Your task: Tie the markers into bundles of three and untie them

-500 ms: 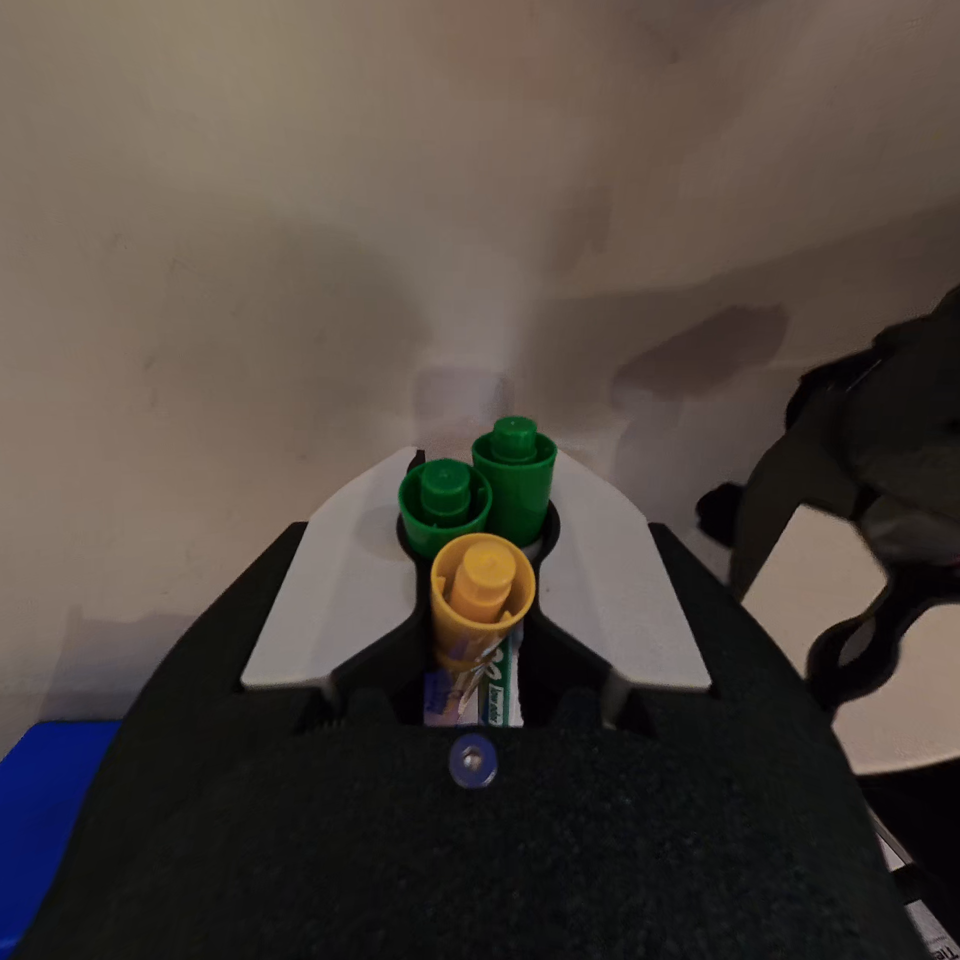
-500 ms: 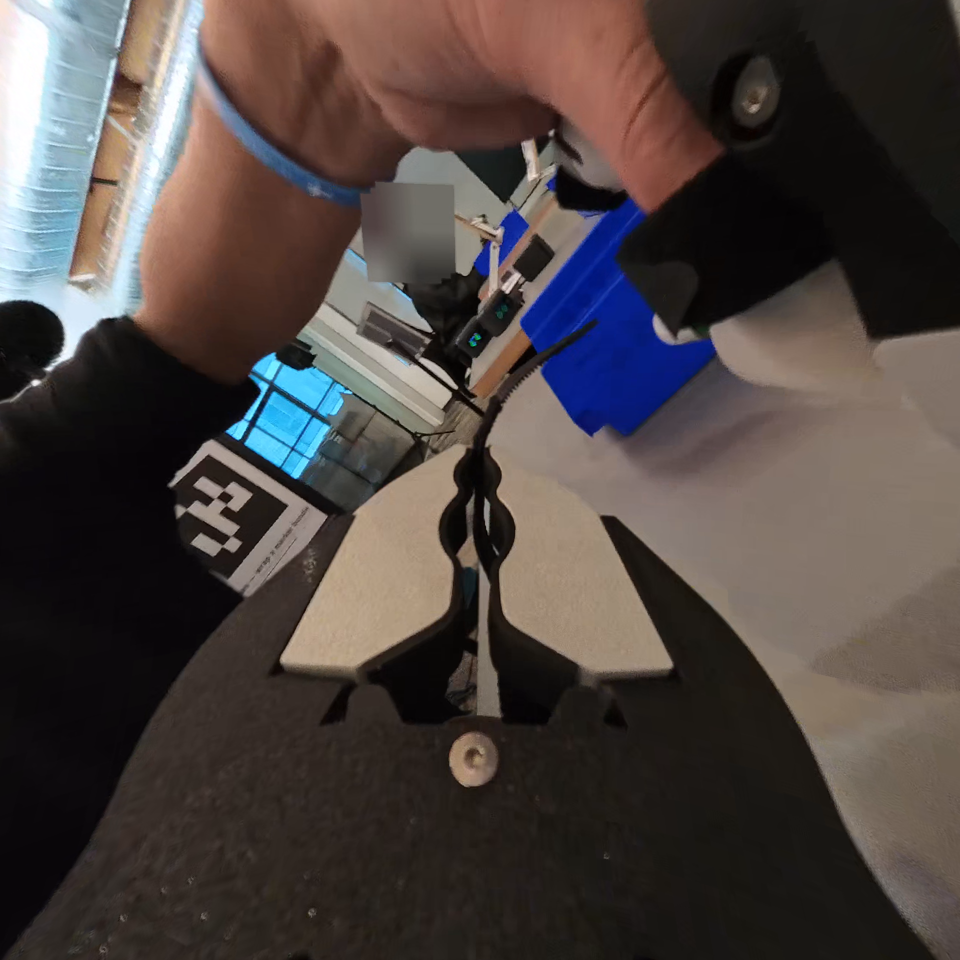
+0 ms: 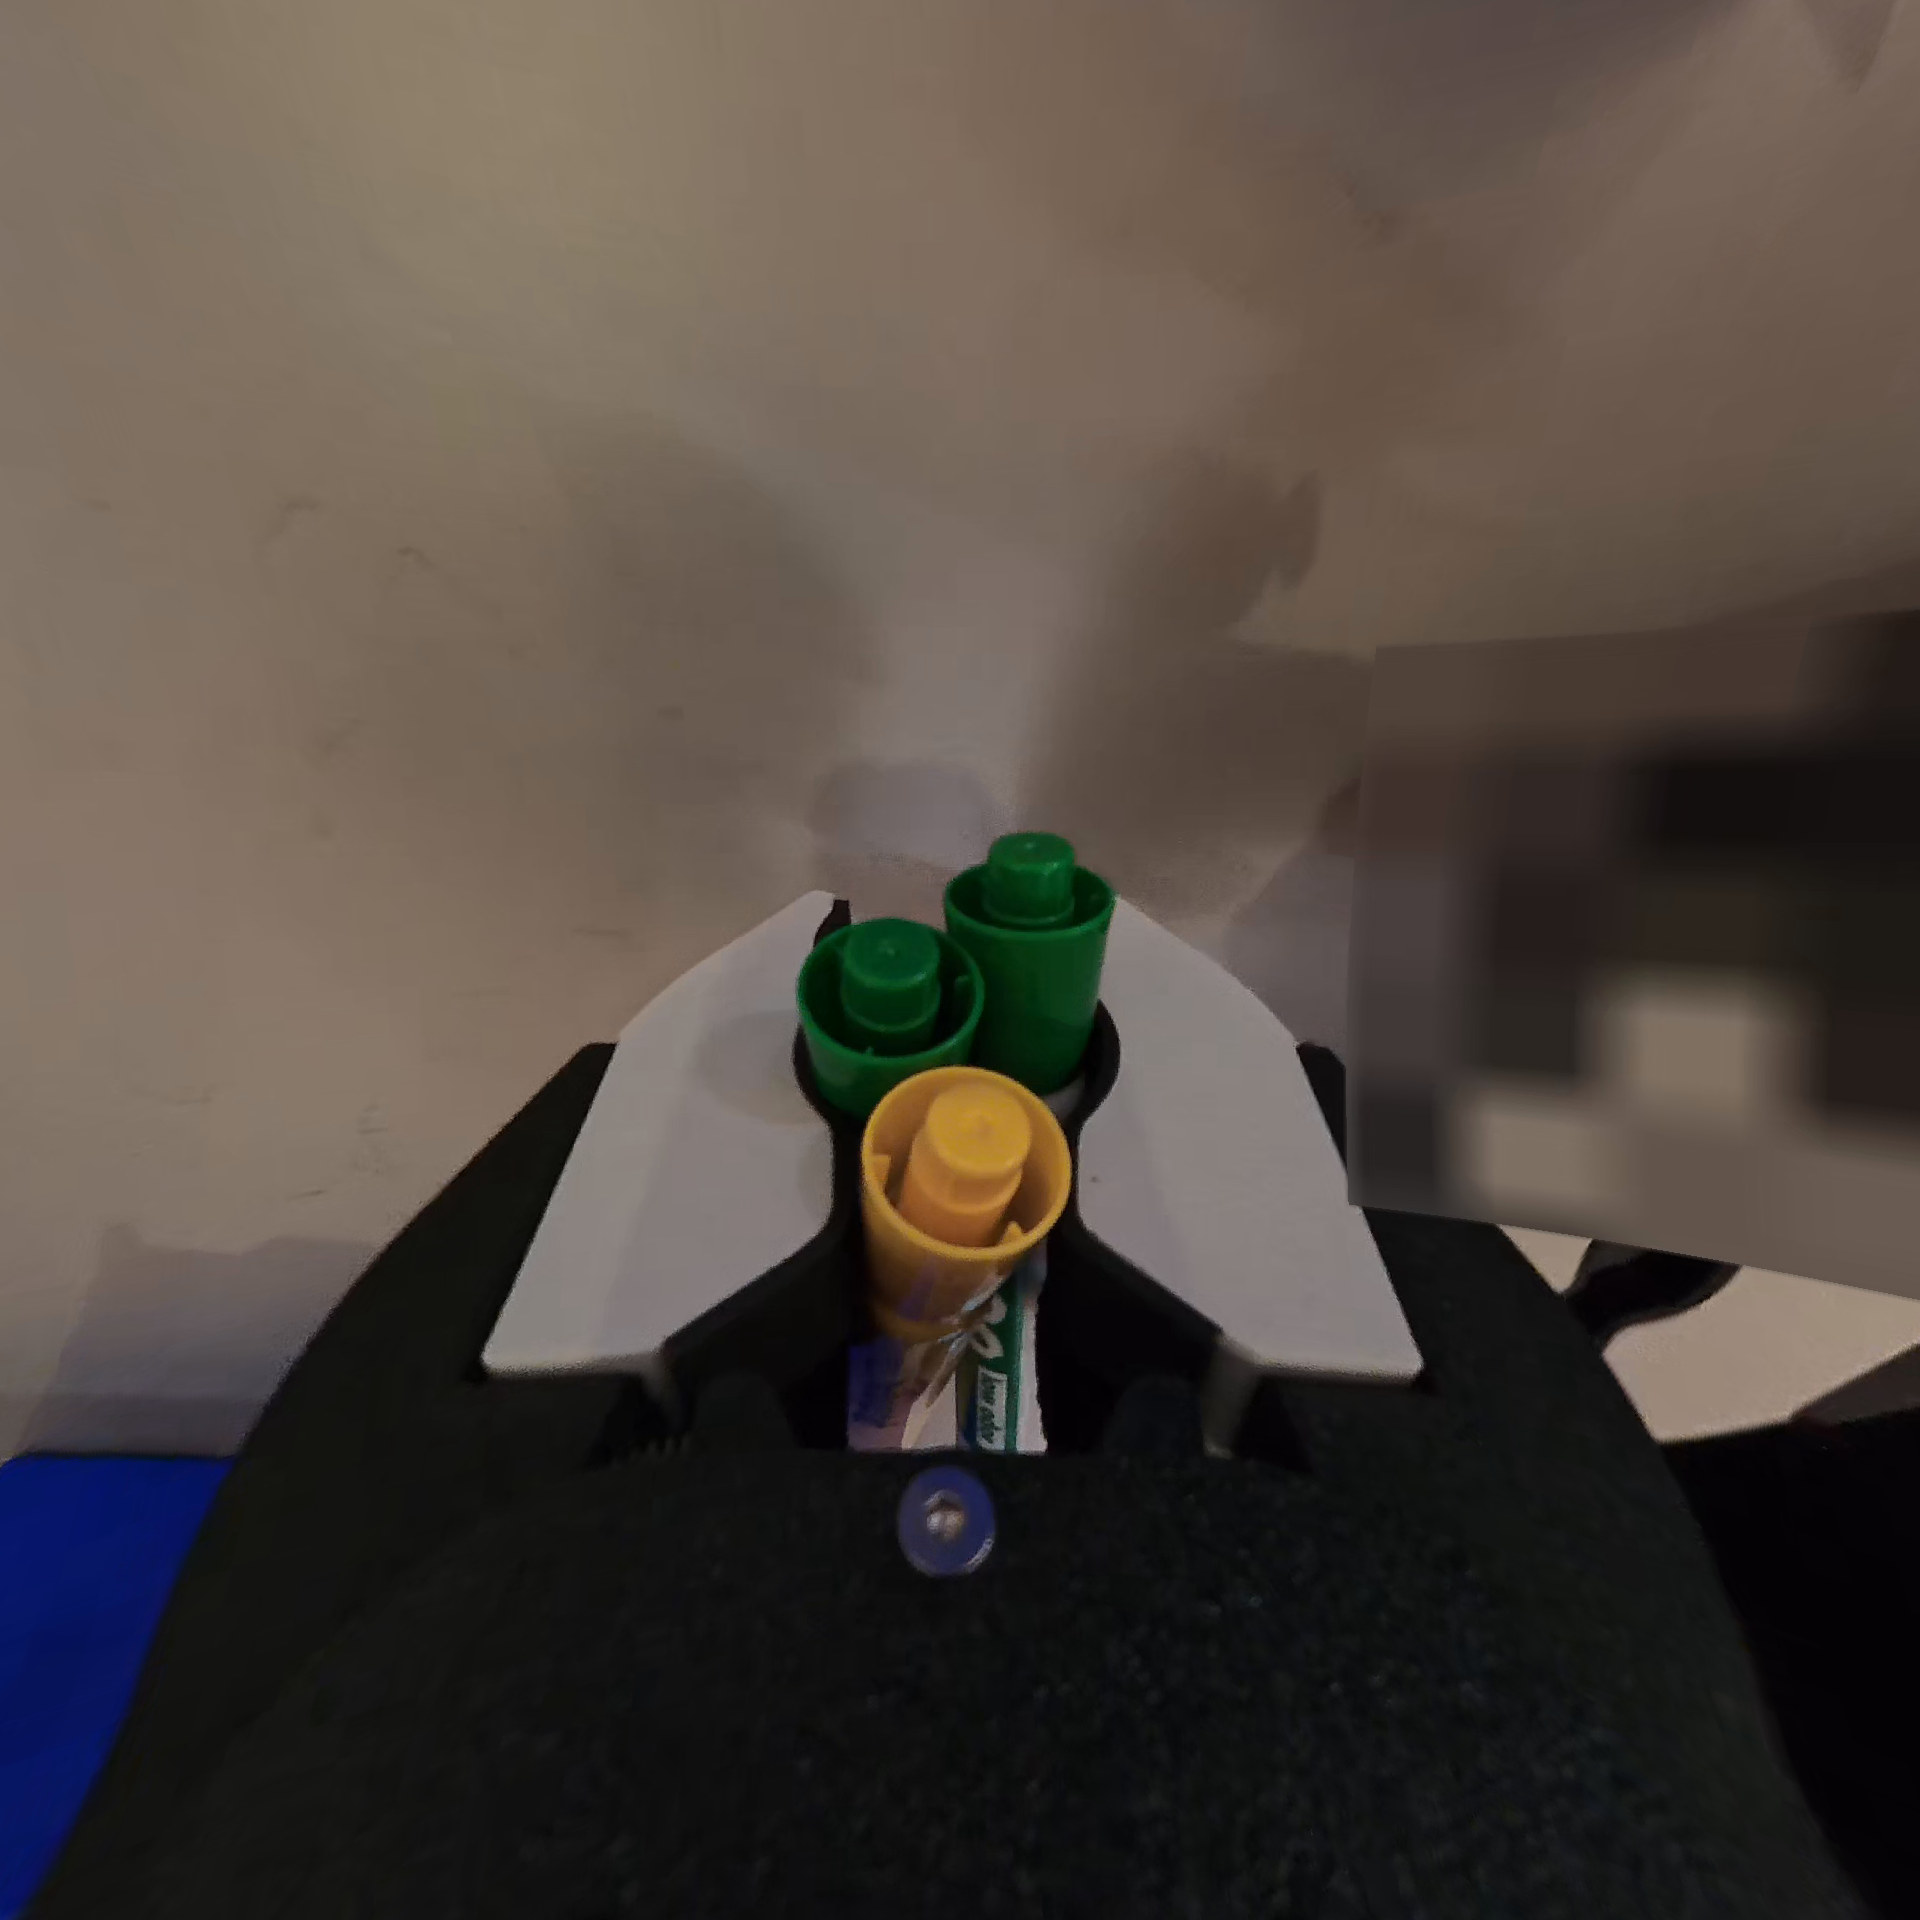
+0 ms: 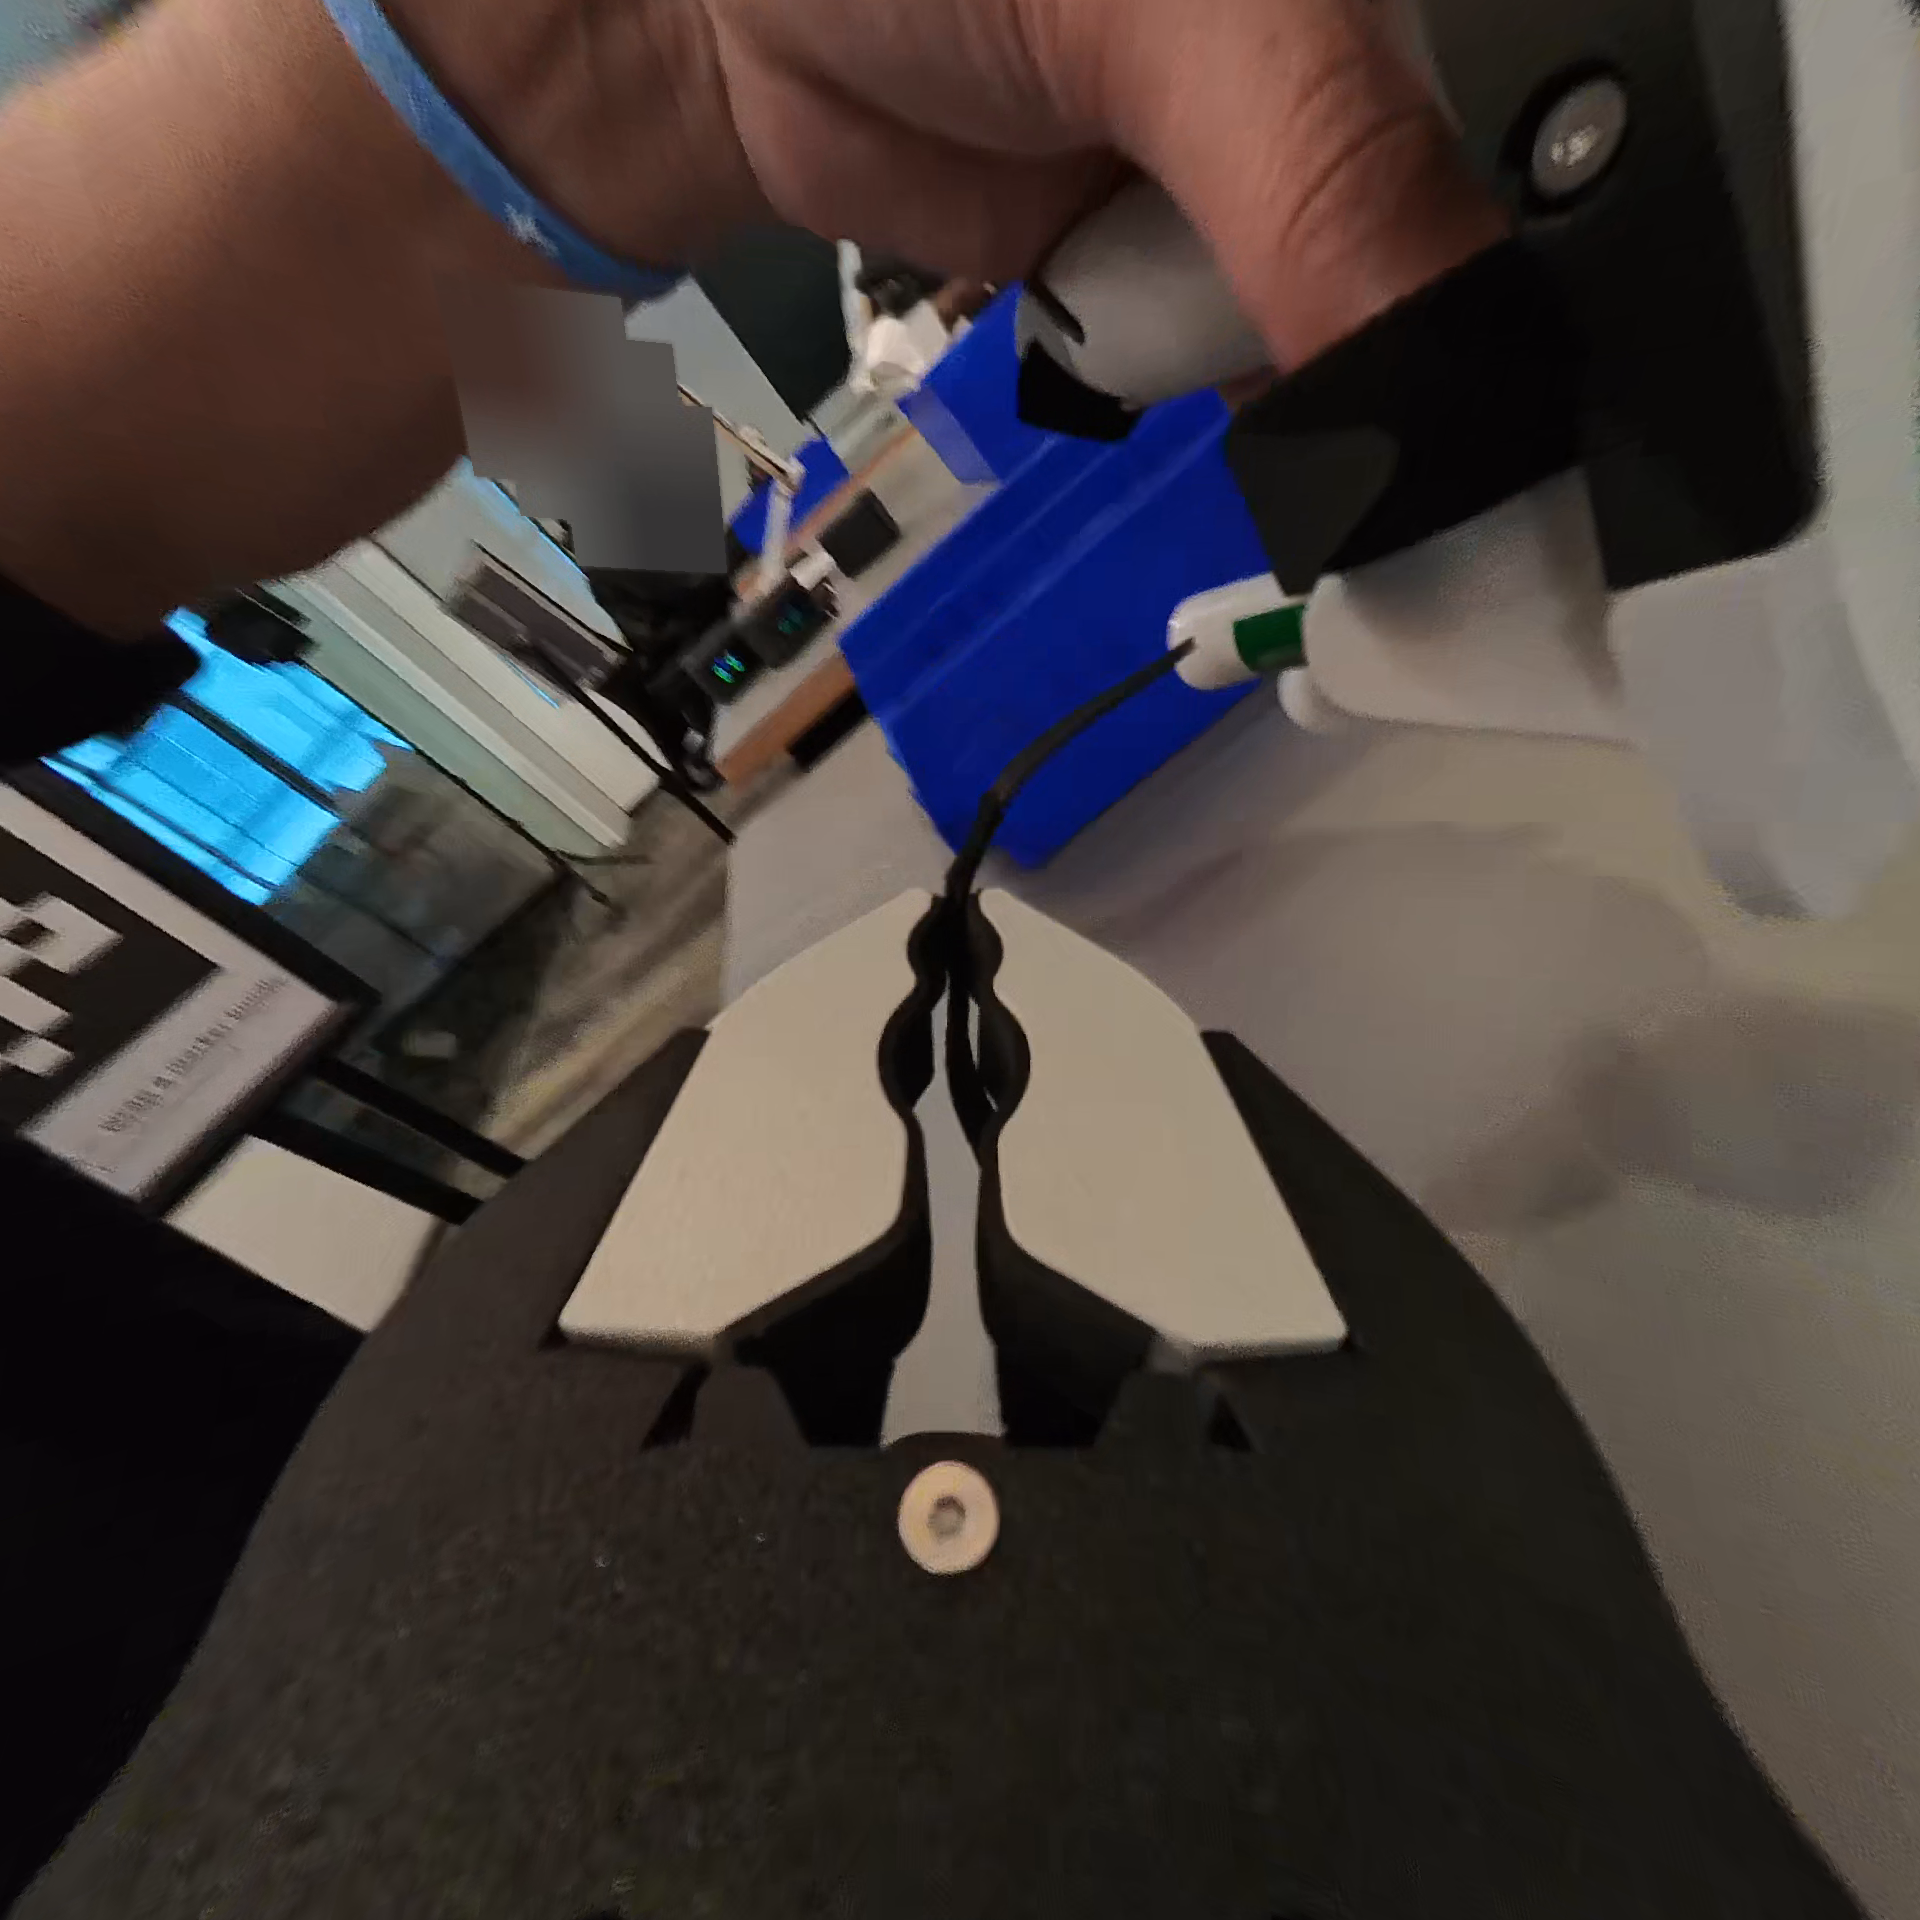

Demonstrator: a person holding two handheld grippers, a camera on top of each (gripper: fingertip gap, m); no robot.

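In my left wrist view, the left tool (image 3: 961,1023) is closed around three markers, and their ends point up at the camera. Two green markers (image 3: 1029,940) stand side by side between the front parts of the pale fingers (image 3: 675,1174); the one on the right reaches a little further forward than the one on the left. The yellow marker (image 3: 966,1164) sits just behind them, closer to the tool body, touching both. Under the yellow one I see the white barrels with printed labels going down between the jaws. Beyond the tool there is only the pale bench (image 3: 416,623) with soft shadows, and a blue corner (image 3: 94,1558) shows at the left side of the tool body.

In my right wrist view, the right tool (image 4: 961,914) is pinched shut on a thin black tie (image 4: 1049,748). The tie runs down between the jaws, comes out at the tips and curves forward and to the right, up to the white end of a marker (image 4: 1242,644) with a green band. This marker comes out from the other tool (image 4: 1538,416), which the person's hand (image 4: 987,114) grips ahead of my tool. A blue wristband (image 4: 488,197) is on the wrist. A blue box (image 4: 1039,623) stands on the bench, ahead of the tips. Whether the tie goes around the markers, I cannot tell.
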